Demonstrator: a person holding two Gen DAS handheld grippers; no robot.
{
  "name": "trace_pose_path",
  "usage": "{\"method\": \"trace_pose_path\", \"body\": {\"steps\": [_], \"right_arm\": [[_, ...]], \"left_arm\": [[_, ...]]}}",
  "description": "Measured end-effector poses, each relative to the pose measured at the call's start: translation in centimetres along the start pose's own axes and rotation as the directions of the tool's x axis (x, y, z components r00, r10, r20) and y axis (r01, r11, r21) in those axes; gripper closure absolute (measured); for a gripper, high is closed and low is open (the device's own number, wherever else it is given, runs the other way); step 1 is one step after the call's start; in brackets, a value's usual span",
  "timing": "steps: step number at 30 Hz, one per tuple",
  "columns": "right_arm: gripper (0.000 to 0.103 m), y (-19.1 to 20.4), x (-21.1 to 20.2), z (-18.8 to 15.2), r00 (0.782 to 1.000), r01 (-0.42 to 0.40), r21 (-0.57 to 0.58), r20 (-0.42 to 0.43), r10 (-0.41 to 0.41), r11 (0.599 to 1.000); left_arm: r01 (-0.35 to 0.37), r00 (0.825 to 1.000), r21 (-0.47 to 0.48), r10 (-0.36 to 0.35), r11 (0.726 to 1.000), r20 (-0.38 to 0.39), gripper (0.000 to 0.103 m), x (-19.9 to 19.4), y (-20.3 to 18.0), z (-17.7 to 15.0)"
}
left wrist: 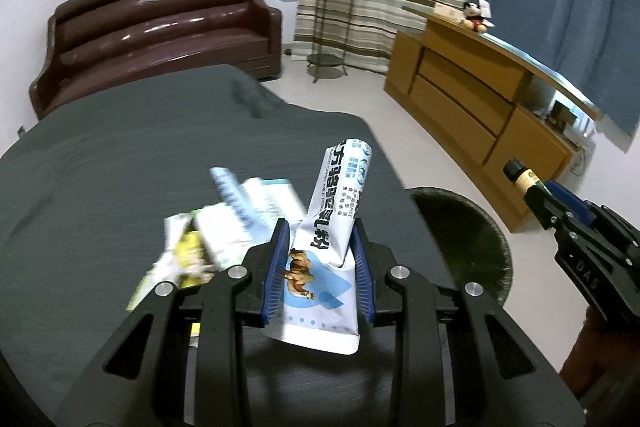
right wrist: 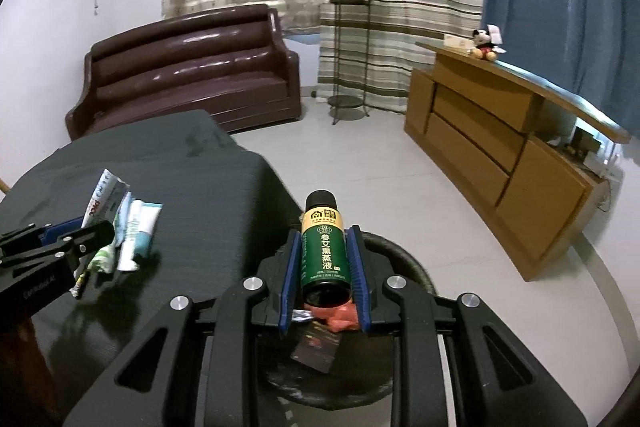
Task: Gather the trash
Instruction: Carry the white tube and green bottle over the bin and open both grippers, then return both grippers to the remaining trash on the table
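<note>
My left gripper (left wrist: 320, 223) is shut on a white and blue milk-powder sachet (left wrist: 340, 203) with a camel picture, which stands up between the blue pads above the dark table (left wrist: 120, 167). Several more wrappers (left wrist: 224, 227) lie in a blurred heap just beyond it. My right gripper (right wrist: 324, 231) is shut on a green bottle (right wrist: 324, 255) with a black cap, held over a round dark bin (right wrist: 404, 255) that has red and dark trash (right wrist: 340, 319) inside. The bin (left wrist: 472, 227) sits by the table's right edge. Each gripper shows in the other's view: right (left wrist: 544, 189), left (right wrist: 84, 227).
A brown leather sofa (right wrist: 192, 75) stands behind the table. A wooden cabinet (right wrist: 500, 147) with a plush toy (right wrist: 484, 45) runs along the right. A potted plant on a metal stand (right wrist: 350, 27) is in front of striped curtains. Pale floor lies between them.
</note>
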State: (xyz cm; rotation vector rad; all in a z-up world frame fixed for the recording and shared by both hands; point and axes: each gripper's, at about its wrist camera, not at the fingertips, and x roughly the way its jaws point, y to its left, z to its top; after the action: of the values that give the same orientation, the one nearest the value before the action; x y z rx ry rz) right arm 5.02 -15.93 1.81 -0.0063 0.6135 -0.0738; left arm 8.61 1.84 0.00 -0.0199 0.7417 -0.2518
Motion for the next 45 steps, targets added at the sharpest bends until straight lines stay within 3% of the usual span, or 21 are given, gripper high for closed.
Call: {"method": "trace_pose_path", "body": {"steps": [12, 28, 29, 31, 34, 39, 45], "right_arm": [[0.078, -3.2, 0.5, -0.6, 0.999, 0.028, 0.038, 0.015, -0.029, 0.999], [0.078, -4.3, 2.0, -1.4, 0.999, 0.035, 0.080, 0.008, -0.036, 0.996], [0.078, -4.5, 2.2, -1.4, 0.999, 0.032, 0.091, 0.001, -0.032, 0.995], [0.075, -4.9, 2.5, -1.3, 1.000, 0.022, 0.111, -0.011, -0.020, 0.994], [0.069, -5.2, 2.3, -1.3, 1.000, 0.026, 0.127, -0.009, -0.025, 0.992], [0.065, -5.3, 2.0, -1.2, 0.999, 0.033, 0.129, -0.004, -0.033, 0.991], [0.051, -5.1, 1.7, -1.1, 0.999, 0.033, 0.126, 0.009, -0.034, 0.991]], "left_arm": [[0.041, 0.999, 0.069, -0.040, 0.997, -0.011, 0.073, 2.6, -5.9, 0.4], [0.062, 0.997, 0.145, -0.056, 0.988, -0.044, 0.072, 6.0, -10.1, 0.6], [0.057, 0.998, 0.149, -0.052, 0.987, -0.041, 0.071, 6.1, -10.3, 0.6], [0.051, 0.998, 0.147, -0.045, 0.988, -0.040, 0.059, 6.2, -10.1, 0.6], [0.053, 0.998, 0.137, -0.048, 0.989, -0.043, 0.053, 6.2, -9.9, 0.8], [0.048, 0.998, 0.120, -0.043, 0.992, -0.042, 0.050, 5.9, -9.6, 1.0], [0.035, 0.999, 0.118, -0.033, 0.992, -0.020, 0.044, 4.9, -9.4, 1.1]]}}
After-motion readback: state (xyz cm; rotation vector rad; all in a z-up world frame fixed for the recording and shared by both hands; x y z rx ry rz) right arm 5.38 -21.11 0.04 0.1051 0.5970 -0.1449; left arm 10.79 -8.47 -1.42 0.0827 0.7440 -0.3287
